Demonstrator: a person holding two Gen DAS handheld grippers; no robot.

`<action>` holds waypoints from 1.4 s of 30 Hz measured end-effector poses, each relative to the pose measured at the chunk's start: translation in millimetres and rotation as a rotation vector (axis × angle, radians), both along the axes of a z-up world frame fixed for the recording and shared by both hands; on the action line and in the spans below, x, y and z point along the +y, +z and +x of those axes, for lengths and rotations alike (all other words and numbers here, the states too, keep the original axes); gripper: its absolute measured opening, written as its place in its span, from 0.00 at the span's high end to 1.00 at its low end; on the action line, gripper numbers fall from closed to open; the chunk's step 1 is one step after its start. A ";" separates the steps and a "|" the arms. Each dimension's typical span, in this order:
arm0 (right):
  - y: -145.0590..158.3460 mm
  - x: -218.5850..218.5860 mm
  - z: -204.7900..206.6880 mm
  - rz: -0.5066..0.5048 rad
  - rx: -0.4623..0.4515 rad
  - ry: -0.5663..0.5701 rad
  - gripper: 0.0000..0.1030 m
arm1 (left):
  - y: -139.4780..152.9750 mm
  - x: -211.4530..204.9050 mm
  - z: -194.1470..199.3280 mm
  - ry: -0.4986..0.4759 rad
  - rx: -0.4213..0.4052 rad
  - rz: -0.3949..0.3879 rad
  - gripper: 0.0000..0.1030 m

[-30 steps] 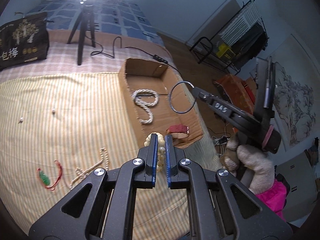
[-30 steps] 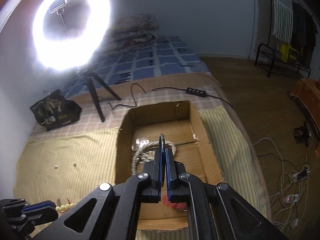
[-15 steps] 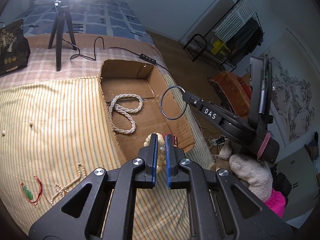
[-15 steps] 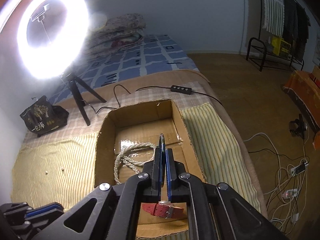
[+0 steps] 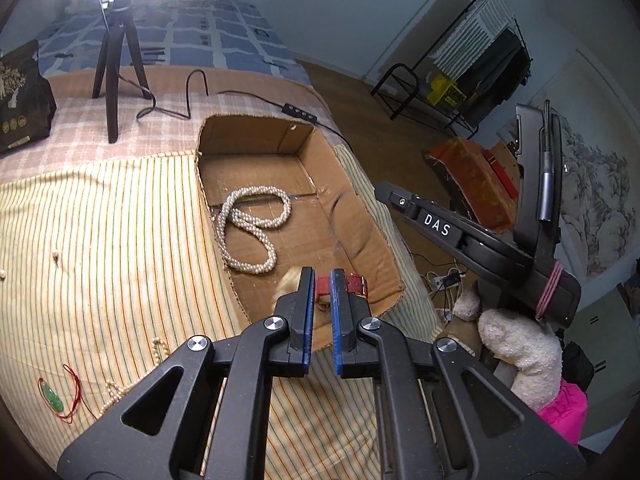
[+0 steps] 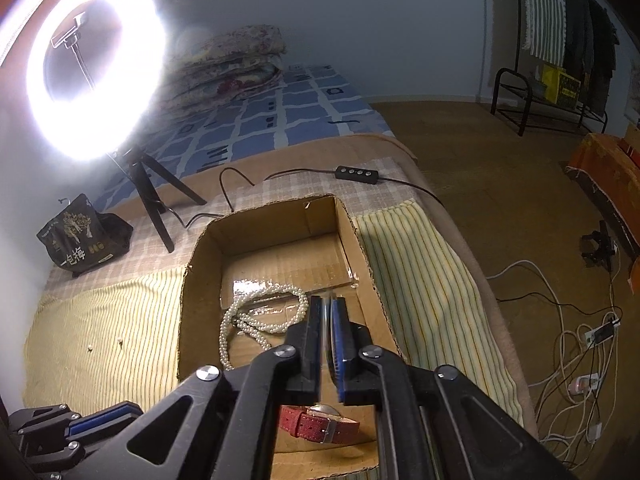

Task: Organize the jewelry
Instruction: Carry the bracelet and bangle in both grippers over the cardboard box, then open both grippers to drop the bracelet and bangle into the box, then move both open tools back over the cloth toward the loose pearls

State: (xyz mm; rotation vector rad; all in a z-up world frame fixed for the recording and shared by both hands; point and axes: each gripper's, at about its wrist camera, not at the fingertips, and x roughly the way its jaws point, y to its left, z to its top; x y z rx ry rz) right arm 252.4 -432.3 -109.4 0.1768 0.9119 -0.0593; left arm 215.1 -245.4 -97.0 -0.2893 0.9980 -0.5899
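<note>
Box [image 5: 256, 124]: plain brown corrugated cardboard, open top, rough-cut rim, glossy tape strip on the floor. It sits on the bed over a yellow cloth [image 5: 120, 240] with thin green stripes.

In the box we see a thick twisted pearl rope [image 5: 248, 232], looped and lying flat, and a watch [image 6: 316, 428] with a grainy red strap and a metal buckle at the near wall.

Out on the cloth: a green pendant [image 5: 50, 394] on red cord and a thin pale bead strand [image 5: 116, 392], both well apart from the box.

Writing: "DAS" label [image 5: 437, 225] in white on the right tongs' black finger. A black bag [image 6: 80, 240] carries gold tree art and "一包梅".

Left tongs [image 5: 321, 280]: blue pads nearly closed and pinching a cream bead bracelet [image 5: 290, 280] (blurred; we only make out rounded beads bulging past the left pad). They hover over the box's near end, just above the watch.

Right tongs [image 6: 326, 312]: jaws opening, narrow gap, with a thin grey sliver [image 6: 327, 308] between the pads, motion-blurred. We cannot tell whether it touches either pad. The tips sit over the box middle, just beside the pearl rope.
</note>
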 end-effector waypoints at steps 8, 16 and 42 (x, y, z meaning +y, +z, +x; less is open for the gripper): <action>14.3 -10.4 -6.4 -0.037 -0.068 -0.108 0.00 | 2.6 -0.1 -6.8 -0.016 -0.037 0.056 0.43; 15.4 -10.9 -6.4 -0.054 -0.062 -0.120 0.00 | 0.5 6.4 -7.7 -0.009 -0.037 0.090 0.36; 41.9 54.4 -24.2 0.047 -0.114 0.019 0.01 | 11.6 133.4 -10.6 0.159 -0.126 0.285 0.37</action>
